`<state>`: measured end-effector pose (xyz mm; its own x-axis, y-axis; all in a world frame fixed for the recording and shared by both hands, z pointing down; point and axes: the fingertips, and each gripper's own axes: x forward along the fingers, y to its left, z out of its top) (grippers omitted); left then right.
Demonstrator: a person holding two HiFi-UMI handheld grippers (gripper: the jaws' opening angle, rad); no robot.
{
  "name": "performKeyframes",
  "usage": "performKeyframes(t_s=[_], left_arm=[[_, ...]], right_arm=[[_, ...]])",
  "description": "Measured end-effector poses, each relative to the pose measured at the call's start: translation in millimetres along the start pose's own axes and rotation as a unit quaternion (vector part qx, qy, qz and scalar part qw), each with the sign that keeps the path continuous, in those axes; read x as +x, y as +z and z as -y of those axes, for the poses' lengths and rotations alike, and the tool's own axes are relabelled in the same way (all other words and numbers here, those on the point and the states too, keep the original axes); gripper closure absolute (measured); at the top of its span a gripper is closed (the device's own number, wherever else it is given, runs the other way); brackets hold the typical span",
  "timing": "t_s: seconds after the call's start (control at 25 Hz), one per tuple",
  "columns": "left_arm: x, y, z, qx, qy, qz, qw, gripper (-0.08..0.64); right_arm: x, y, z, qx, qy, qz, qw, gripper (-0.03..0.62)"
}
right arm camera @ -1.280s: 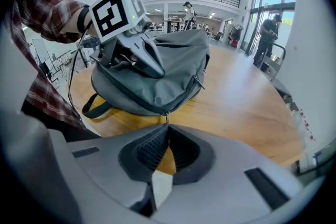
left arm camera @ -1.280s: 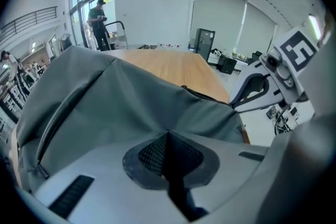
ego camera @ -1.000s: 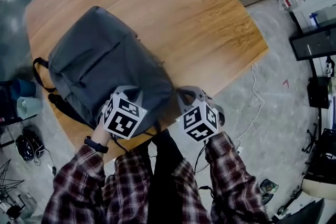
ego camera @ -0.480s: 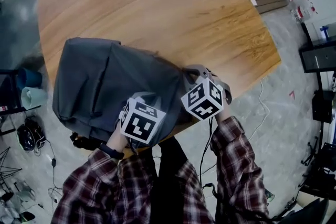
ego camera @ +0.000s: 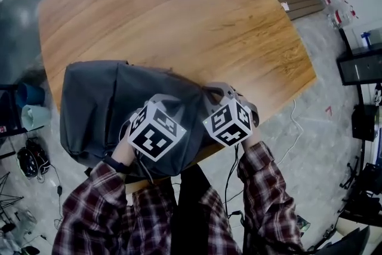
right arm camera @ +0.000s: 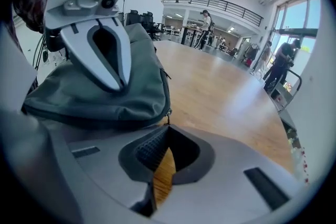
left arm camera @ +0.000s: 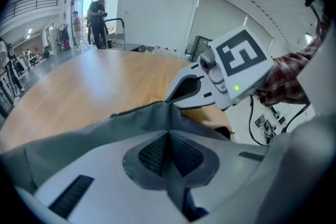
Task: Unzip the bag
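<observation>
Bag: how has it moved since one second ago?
The bag swung round toward the person and now lies along the near edge of the table. The left gripper, shut on its fabric, and the right gripper, shut on the zipper pull, stayed at its near side.

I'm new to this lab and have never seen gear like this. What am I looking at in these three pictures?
There is no robot: a person in a plaid shirt holds a two-jaw gripper in each hand. The top-down picture comes from a camera on the person's head; the other two cameras ride on the grippers, looking along their jaws. A grey backpack lies on the wooden table. The left gripper is shut on its fabric; the right gripper appears shut on the zipper pull.
</observation>
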<state>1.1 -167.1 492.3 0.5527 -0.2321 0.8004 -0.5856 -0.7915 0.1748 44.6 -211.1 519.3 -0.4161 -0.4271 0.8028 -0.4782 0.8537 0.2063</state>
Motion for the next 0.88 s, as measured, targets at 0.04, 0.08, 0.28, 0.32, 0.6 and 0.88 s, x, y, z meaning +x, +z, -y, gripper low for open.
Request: performKeyframes(t_s=[0.04,0.08,0.28,0.32,0.6,0.88], left_arm=[[2,8,-3,0.010,-0.007,0.004,0.9999,0.552],[4,15,-6,0.022,-0.015,0.009,0.9996,0.552],[33,21,-18,0.120,-0.040,-0.017,0.9918,0.552],[36,20,-19,0.131,-0.048,-0.020,0.9900,0.552],[50,32,-19,0.104,-0.066,-0.004,0.9924,0.552],[56,38,-22,0.058,-0.074,-0.004,0.9956,0.552]], right_arm=[[0,1,-1,0.004,0.000,0.002,1.000,0.581],[0,2,-1,0.006,-0.001,0.003,1.000,0.581],[-1,1,-6,0.017,0.001,-0.006,1.000,0.581],[-2,-2,-8,0.021,0.002,-0.012,1.000,0.581],[-35,-25,-38,0.008,0.012,-0.041,0.999,0.581],[-63,-19,-79,0.040,0.020,-0.044,0.998,0.581]])
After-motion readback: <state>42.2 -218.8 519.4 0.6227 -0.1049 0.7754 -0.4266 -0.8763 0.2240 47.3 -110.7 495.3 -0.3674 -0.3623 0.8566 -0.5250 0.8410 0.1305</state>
